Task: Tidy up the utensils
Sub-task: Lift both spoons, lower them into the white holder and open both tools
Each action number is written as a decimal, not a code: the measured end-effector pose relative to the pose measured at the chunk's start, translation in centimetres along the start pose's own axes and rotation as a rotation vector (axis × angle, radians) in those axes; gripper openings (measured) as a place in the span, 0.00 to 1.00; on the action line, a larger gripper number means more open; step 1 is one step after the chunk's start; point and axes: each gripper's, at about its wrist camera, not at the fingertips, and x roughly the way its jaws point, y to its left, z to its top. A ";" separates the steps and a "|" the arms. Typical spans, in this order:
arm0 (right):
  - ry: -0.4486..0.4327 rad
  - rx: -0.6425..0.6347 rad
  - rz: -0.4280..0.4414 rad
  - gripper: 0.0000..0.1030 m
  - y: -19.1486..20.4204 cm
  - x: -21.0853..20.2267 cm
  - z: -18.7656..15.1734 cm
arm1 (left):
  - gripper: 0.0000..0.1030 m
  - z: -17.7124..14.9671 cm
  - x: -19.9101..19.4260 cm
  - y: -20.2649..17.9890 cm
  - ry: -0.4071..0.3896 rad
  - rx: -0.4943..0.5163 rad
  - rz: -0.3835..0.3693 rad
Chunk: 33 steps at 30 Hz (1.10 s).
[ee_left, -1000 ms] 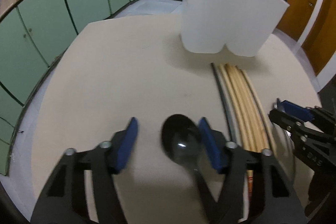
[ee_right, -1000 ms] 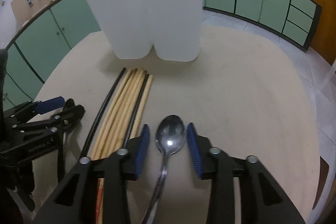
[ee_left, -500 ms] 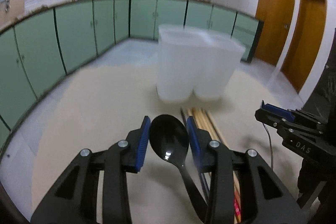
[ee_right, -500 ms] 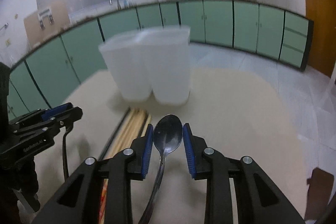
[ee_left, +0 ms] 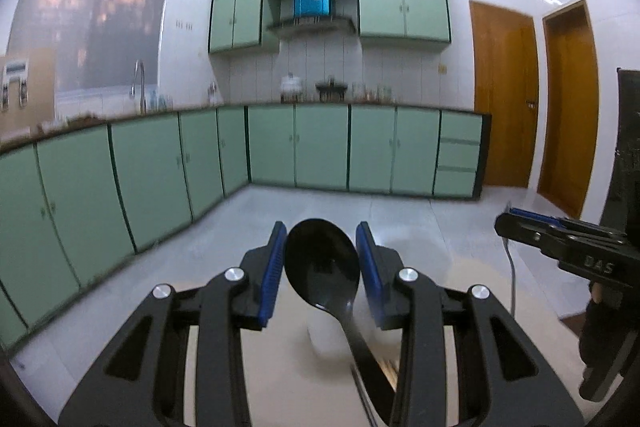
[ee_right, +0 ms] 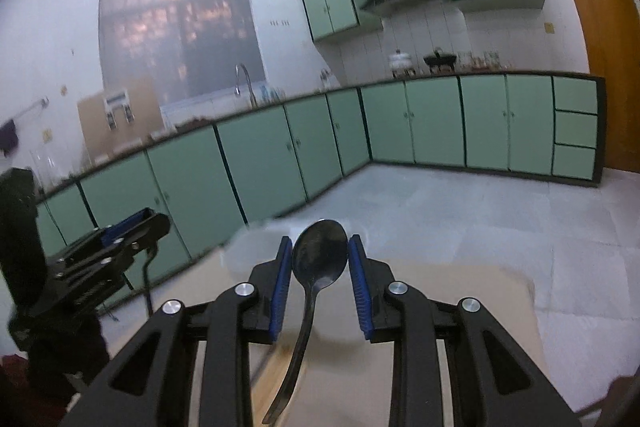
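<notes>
My left gripper point(ee_left: 321, 245) is shut on a black plastic spoon point(ee_left: 320, 267), its blue pads pressing both sides of the bowl while the handle slants down to the right. My right gripper point(ee_right: 318, 247) is shut on a metal spoon point(ee_right: 320, 257), held the same way by its bowl, handle hanging down. Both are lifted off the table and point nearly level. The white utensil holder point(ee_left: 328, 339) is a blur low between the left fingers. A bundle of chopsticks point(ee_left: 386, 367) shows faintly beneath. Each gripper is seen from the other: right gripper point(ee_left: 560, 243), left gripper point(ee_right: 120, 239).
The beige table top point(ee_right: 460, 307) lies below both grippers. Beyond it are pale floor tiles point(ee_left: 340, 203), green base cabinets point(ee_left: 320, 147) along the far walls, and orange doors point(ee_left: 504, 99) at the right.
The left jaws closed on the black spoon. Both grippers rose from the table and tipped upward with their spoons, so the table, holder and chopsticks dropped to the bottom of view.
</notes>
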 end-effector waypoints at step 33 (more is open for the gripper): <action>0.086 -0.007 -0.170 0.69 -1.7 4.3 0.2 | 0.64 -0.5 4.1 0.5 0.121 0.006 0.090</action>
